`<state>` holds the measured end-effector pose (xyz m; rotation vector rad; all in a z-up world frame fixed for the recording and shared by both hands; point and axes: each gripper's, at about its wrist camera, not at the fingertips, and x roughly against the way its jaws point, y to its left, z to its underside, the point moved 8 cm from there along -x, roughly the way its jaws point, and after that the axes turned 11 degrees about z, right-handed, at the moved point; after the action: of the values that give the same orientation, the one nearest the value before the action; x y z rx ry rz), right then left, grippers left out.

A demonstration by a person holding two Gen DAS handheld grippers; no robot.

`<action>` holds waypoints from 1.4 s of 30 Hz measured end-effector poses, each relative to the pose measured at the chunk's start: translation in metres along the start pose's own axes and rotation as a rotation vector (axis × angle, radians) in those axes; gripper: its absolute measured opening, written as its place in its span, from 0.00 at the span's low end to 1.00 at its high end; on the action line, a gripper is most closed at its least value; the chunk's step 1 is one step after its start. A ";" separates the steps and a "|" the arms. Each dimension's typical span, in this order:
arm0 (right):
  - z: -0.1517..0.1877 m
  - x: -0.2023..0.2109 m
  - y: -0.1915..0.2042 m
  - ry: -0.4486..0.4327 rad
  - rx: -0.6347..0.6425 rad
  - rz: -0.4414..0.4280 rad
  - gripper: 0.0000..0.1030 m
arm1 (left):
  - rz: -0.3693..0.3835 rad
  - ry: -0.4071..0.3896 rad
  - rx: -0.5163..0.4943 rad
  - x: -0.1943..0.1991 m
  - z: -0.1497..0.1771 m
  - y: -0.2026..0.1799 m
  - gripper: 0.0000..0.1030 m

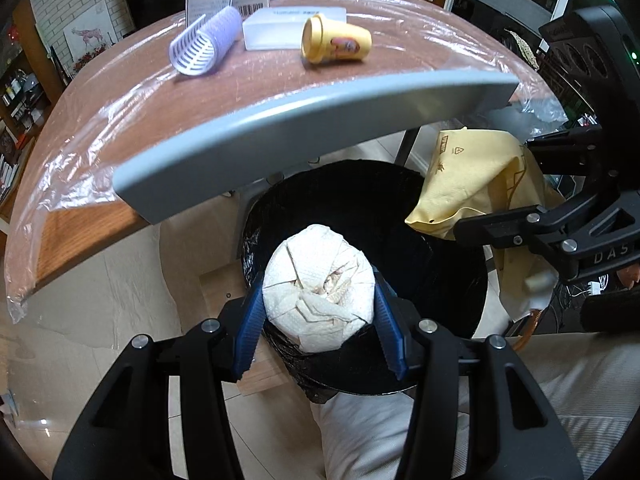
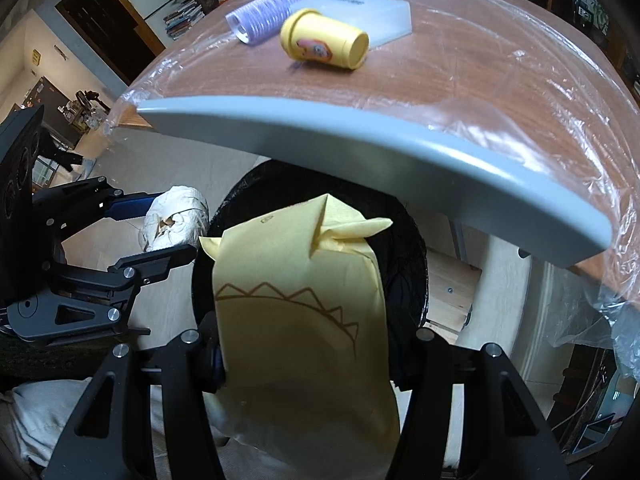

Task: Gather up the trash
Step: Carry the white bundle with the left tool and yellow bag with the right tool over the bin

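The left gripper (image 1: 320, 308) pinches a crumpled white paper wad (image 1: 320, 284) between its blue pads, holding it over the near rim of the black-lined trash bin (image 1: 440, 280) that stands on the floor just below the table's grey front edge (image 1: 312, 136). Beside it, the right gripper (image 2: 304, 356) is clamped on a yellow paper wrapper (image 2: 296, 300) that hangs over the bin's mouth, close under that same edge. On the plastic-covered table (image 2: 460, 68), well back from the edge, a yellow cup (image 1: 335, 39) lies tipped beside purple hair rollers (image 1: 206, 40) and a white box (image 1: 294, 26).
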<state>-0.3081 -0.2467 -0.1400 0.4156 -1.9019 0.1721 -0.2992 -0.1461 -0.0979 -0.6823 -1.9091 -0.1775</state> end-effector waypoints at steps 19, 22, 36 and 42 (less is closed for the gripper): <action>0.007 -0.028 -0.001 0.039 -0.055 0.025 0.55 | -0.015 0.048 -0.013 -0.031 0.007 -0.004 0.50; 0.006 -0.031 0.001 0.046 -0.052 0.028 0.55 | -0.016 0.054 -0.016 -0.033 0.007 -0.002 0.50; 0.007 -0.046 0.006 0.047 -0.035 0.061 0.55 | -0.025 0.084 -0.034 -0.053 0.006 -0.005 0.50; 0.007 -0.049 0.004 0.047 -0.041 0.067 0.55 | -0.024 0.086 -0.047 -0.059 0.005 -0.010 0.50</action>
<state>-0.3006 -0.2355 -0.1877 0.3177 -1.8714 0.1853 -0.2916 -0.1748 -0.1500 -0.6727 -1.8362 -0.2632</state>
